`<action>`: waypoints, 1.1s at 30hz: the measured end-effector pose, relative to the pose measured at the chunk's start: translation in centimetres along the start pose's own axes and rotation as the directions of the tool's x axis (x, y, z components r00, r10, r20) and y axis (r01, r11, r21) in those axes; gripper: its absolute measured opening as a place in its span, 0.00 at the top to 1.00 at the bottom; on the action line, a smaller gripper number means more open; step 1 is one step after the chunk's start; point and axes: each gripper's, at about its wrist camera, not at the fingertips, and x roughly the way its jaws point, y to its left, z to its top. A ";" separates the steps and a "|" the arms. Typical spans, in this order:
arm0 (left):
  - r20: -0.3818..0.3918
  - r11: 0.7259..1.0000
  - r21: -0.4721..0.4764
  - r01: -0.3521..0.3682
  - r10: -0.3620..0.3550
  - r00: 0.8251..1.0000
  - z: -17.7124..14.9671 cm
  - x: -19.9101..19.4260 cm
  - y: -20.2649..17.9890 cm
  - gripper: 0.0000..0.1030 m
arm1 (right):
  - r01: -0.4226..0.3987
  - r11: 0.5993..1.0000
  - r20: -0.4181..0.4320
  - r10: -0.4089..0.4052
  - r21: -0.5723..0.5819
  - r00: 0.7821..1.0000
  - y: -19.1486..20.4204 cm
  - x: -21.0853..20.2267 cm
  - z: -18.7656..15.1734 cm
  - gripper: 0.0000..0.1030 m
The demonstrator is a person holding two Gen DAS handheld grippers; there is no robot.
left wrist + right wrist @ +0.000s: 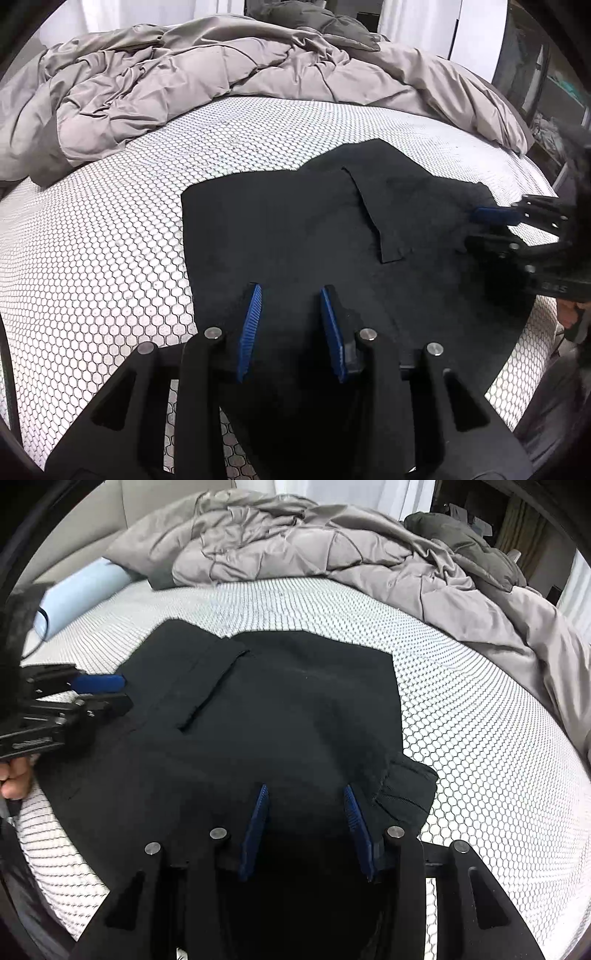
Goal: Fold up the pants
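Since the black pants [332,229] lie flat and partly folded on the honeycomb-print mattress [110,240], they look soft, limp and light, likely best pinched at a near edge or corner where layers stack. Left gripper [291,295] hovers over the cloth, blue fingers [251,325] partly spread, nothing pinched. Right gripper [304,794] likewise: part-open above the near hem, holding nothing.
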 end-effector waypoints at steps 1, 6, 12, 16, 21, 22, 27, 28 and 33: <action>0.005 1.000 0.000 -0.008 0.008 1.000 0.2 -0.1 -0.1 0.69 | -0.013 1.000 0.013 0.013 0.010 1.000 0.1 -0.2 0.1 0.56; 0.027 1.000 -0.006 -0.026 0.026 0.999 1.6 0.3 -0.6 0.69 | -0.036 0.999 0.062 0.033 0.041 0.997 0.7 -0.3 1.6 0.54; -0.014 0.997 -0.021 -0.075 0.074 0.997 3.4 2.1 -1.1 0.69 | -0.025 0.999 -0.015 0.026 0.046 1.000 2.1 3.6 3.3 0.49; -0.026 0.995 -0.071 -0.073 0.072 0.997 3.5 2.2 0.6 0.69 | 0.107 0.994 -0.022 -0.107 0.004 0.994 1.2 3.5 2.8 0.50; -0.016 0.994 -0.102 -0.046 0.044 0.999 4.3 1.0 1.1 0.69 | -0.016 0.986 0.038 0.010 0.165 0.999 -2.4 0.8 2.4 0.53; -0.001 0.994 -0.101 -0.034 0.035 0.999 4.9 1.0 0.8 0.69 | -0.011 0.987 0.049 0.003 0.162 0.999 -2.2 0.6 2.6 0.53; -0.082 0.993 -0.093 -0.070 0.062 0.995 6.2 4.2 0.2 0.69 | -0.026 0.997 0.014 0.025 0.075 1.000 2.0 2.8 4.6 0.53; -0.087 0.993 -0.096 -0.073 0.065 0.994 6.2 4.6 0.4 0.69 | -0.010 0.998 -0.032 0.011 0.059 0.999 2.5 4.0 4.7 0.52; -0.083 0.986 -0.084 -0.147 0.140 0.987 5.0 2.5 1.6 0.68 | 0.165 0.986 -0.034 -0.164 0.022 0.986 1.1 2.6 3.8 0.53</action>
